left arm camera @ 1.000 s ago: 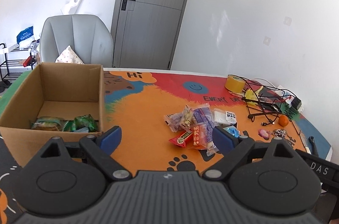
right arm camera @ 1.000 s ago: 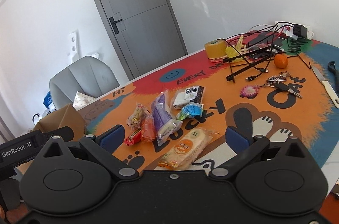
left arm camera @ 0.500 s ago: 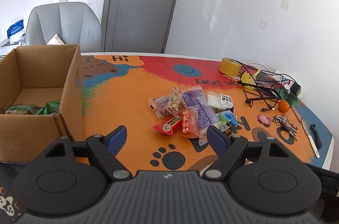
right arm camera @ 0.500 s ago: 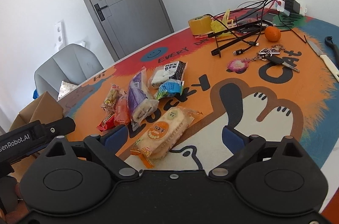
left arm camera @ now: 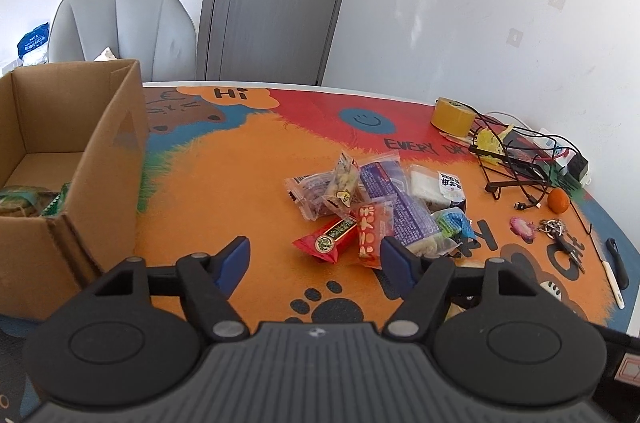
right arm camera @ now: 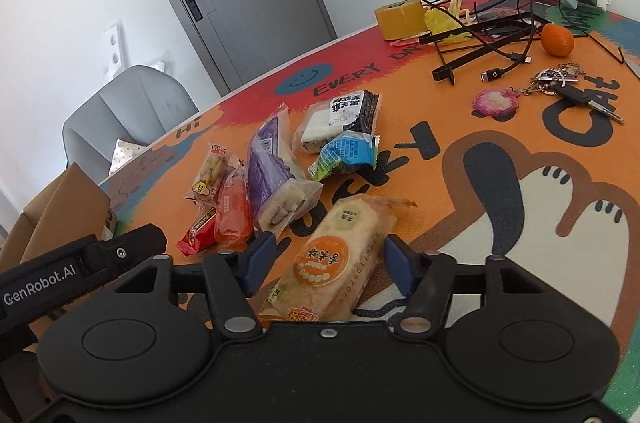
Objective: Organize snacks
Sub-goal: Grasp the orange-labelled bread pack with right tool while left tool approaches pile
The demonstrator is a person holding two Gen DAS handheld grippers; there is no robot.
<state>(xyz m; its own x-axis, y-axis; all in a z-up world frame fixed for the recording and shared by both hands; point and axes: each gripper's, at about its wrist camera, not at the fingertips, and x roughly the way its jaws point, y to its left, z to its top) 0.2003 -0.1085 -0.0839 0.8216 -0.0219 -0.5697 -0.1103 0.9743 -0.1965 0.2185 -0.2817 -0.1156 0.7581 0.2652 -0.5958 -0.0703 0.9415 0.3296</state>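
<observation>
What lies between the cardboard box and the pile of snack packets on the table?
Nothing: in the left wrist view the stretch between the cardboard box and the snack pile is bare orange mat.

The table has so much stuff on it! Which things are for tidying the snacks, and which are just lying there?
For the job: snack packets, big cracker packet between the closing right gripper, cardboard box, left gripper.

Just lying about: tape roll, cables, orange, keys.
</observation>
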